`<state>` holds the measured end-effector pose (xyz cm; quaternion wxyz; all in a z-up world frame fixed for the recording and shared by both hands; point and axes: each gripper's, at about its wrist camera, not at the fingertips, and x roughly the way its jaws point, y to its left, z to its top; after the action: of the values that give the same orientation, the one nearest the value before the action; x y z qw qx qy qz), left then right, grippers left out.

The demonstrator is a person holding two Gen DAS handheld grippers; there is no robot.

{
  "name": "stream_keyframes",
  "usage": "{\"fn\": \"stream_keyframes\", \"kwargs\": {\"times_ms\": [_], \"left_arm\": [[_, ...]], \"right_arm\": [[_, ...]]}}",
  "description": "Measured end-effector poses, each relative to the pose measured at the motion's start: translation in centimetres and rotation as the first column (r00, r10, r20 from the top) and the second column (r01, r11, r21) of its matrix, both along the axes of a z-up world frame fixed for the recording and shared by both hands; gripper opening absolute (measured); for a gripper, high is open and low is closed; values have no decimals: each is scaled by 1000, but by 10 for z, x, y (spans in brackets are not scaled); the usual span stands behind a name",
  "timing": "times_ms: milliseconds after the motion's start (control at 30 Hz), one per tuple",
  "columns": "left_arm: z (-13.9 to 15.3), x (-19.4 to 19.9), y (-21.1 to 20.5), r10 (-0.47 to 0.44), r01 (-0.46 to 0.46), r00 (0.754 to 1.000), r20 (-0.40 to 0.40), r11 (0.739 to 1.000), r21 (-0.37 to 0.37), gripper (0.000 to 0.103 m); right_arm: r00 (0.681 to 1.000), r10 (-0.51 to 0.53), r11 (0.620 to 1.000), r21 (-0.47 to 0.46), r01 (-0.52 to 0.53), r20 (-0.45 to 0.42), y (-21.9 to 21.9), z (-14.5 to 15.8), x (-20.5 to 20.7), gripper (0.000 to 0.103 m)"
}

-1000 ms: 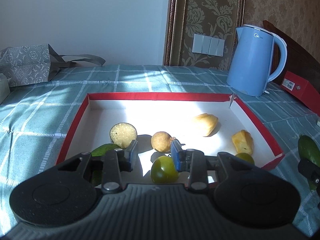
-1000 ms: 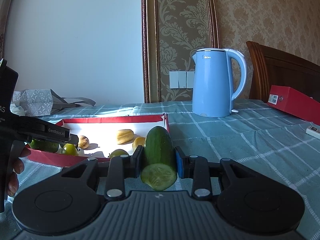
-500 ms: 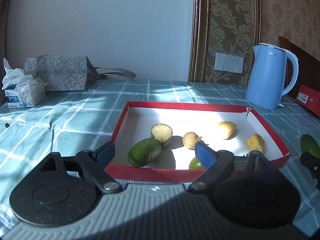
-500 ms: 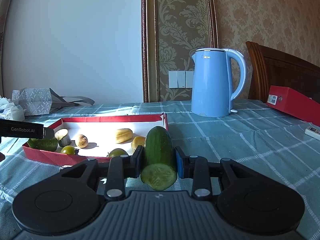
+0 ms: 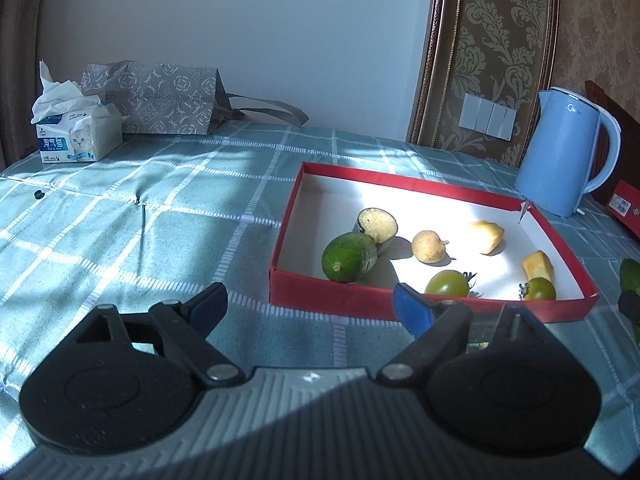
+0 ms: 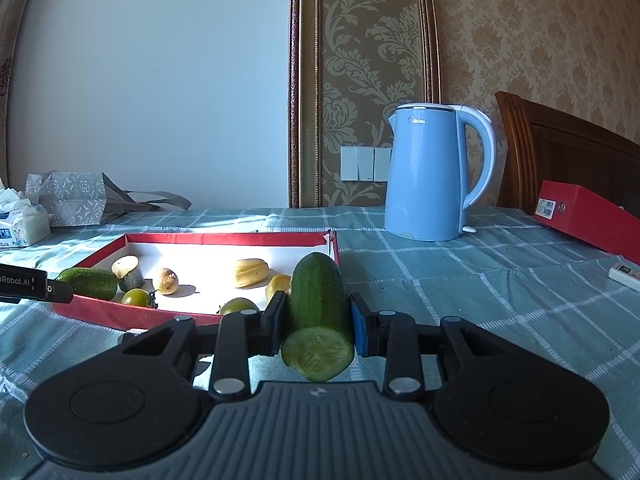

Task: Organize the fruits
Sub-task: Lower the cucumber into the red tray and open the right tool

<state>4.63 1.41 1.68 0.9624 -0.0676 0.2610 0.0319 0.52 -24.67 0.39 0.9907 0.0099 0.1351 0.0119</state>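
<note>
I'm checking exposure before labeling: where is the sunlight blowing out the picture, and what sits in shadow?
Left wrist view: sun whitens the red tray floor, the fruits cast hard shadows, and the left claw is dark. Right wrist view: the same tray floor glares, while the cucumber half sits in shade.

a blue electric kettle (image 6: 430,176) stands on the teal checked tablecloth (image 5: 140,216); a tissue pack (image 5: 78,136) sits beside a grey patterned bag (image 5: 160,102); a remote control (image 6: 625,274) lies near a red box (image 6: 588,220).
</note>
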Motion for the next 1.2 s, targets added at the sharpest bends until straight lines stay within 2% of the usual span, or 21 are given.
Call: {"fn": "stream_keyframes", "kwargs": {"times_ms": [100,300,433,567,733,867,1200], "left_arm": [[-1,0,-2,-13,13,1000,-4,1000,10,88],[-3,2,0,-29,28,999,-25,999,-21,89],[-3,3,1,-40,38,999,-32,999,-34,90],[-3,3,-1,-49,48,998,-33,998,-27,90],[-5,5,-1,-63,61,997,-46,998,-34,91],[-6,7,-1,-72,70,996,-58,996,-47,91],[-6,8,-3,-86,82,994,-68,995,-48,92]], "right_arm": [[1000,22,1000,5,-22,-19,2,1,2,32],[989,127,987,104,-119,-73,7,22,20,32],[981,164,986,10,-164,-102,32,36,51,32],[955,216,976,9,-219,-202,51,34,93,32],[938,211,973,-32,-229,-275,71,22,123,32],[920,211,973,-17,-229,-331,78,14,139,32],[913,183,979,-21,-204,-364,87,3,159,32]]}}
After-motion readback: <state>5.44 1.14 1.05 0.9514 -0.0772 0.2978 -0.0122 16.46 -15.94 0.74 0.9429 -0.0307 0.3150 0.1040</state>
